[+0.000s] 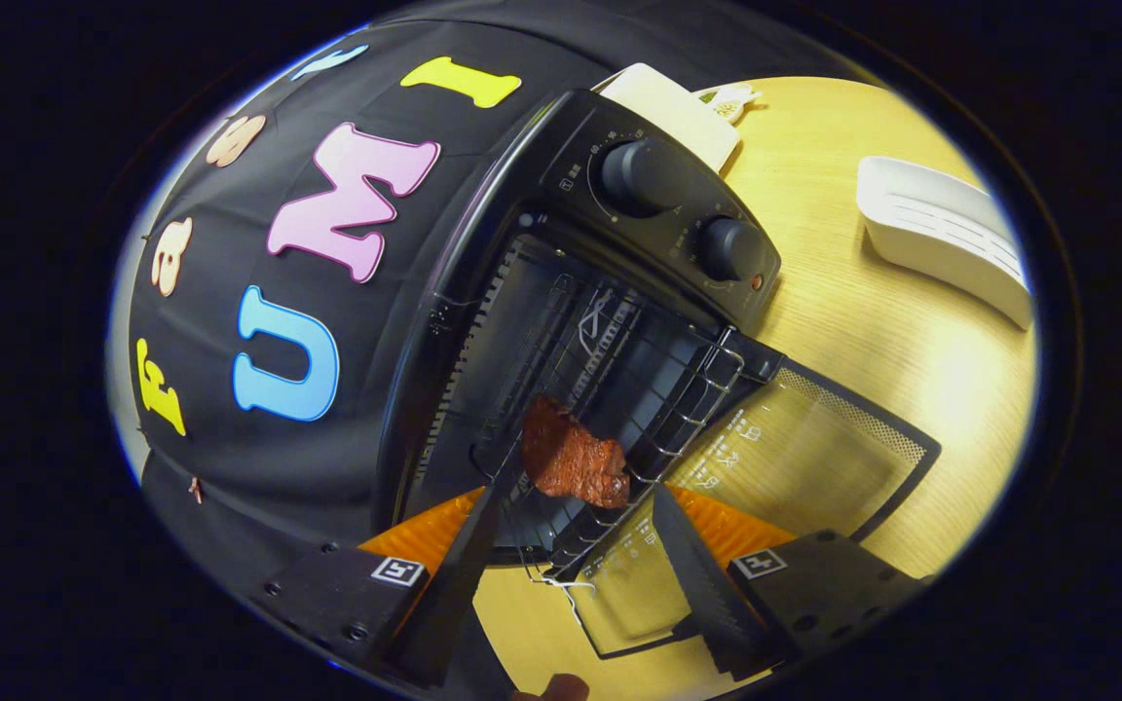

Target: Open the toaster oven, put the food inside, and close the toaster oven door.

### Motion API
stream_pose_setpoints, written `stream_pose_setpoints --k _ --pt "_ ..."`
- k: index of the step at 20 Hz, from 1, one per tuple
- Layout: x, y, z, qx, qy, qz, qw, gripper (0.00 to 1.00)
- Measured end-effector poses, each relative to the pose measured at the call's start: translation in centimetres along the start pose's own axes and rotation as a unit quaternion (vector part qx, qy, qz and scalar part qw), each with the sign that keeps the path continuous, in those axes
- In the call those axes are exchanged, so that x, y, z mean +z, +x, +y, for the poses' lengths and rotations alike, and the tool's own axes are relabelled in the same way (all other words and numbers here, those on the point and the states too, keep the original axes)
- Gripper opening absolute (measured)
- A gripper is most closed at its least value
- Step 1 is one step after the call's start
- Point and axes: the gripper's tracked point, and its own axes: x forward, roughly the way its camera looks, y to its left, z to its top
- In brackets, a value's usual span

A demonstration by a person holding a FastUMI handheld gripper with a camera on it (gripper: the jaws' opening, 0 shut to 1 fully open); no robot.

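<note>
Pale wood-grain worktop (873,321) carries everything here, with the booth's black cloth wall rising behind it. Largest on it is the black toaster oven (561,292), its cavity facing the hand-held gripper (576,506) and its two control knobs (683,209) set to one side of the opening. Its glass door (795,458) is already dropped fully open and lies flat toward the viewer, so the mouth is clear. Inside the cavity sits a wire rack (619,389) whose bars run from the front edge back into the oven. Beyond the knobs, well apart from the work, a white slotted object (941,239) rests on the worktop, and a white box (668,107) sits behind the oven. The food (573,455), a reddish-brown slab of meat, hangs at the gripper's tips just above the front edge of the rack; its long axis runs roughly across the gap between the fingers. One finger plainly touches its end, while the other finger's tip ends close beside the piece, and contact there cannot be confirmed. The fingers stand moderately apart. The open cavity lies straight ahead of and slightly beyond the food, so the coming move looks like a short push forward along the rack bars before letting go. Closing the door remains.
</note>
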Motion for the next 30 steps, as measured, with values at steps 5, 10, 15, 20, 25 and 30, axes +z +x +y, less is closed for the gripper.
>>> stream_pose_setpoints --k 5,10,15,20,25,30 --pt "0.2 -3.3 0.5 0.012 -0.091 -0.027 0.995 0.98" --pt "-1.2 -7.0 -2.6 -0.045 -0.287 -0.056 0.955 0.99" --pt "-5.9 -7.7 -6.4 -0.101 -0.396 -0.009 0.912 0.99" --pt "-9.7 -7.0 -9.4 -0.129 -0.443 0.023 0.887 0.99" --pt "-9.3 -4.5 -10.8 -0.144 -0.44 0.024 0.886 1.0" --pt "-8.9 -4.1 -11.4 -0.153 -0.489 0.062 0.856 0.99"
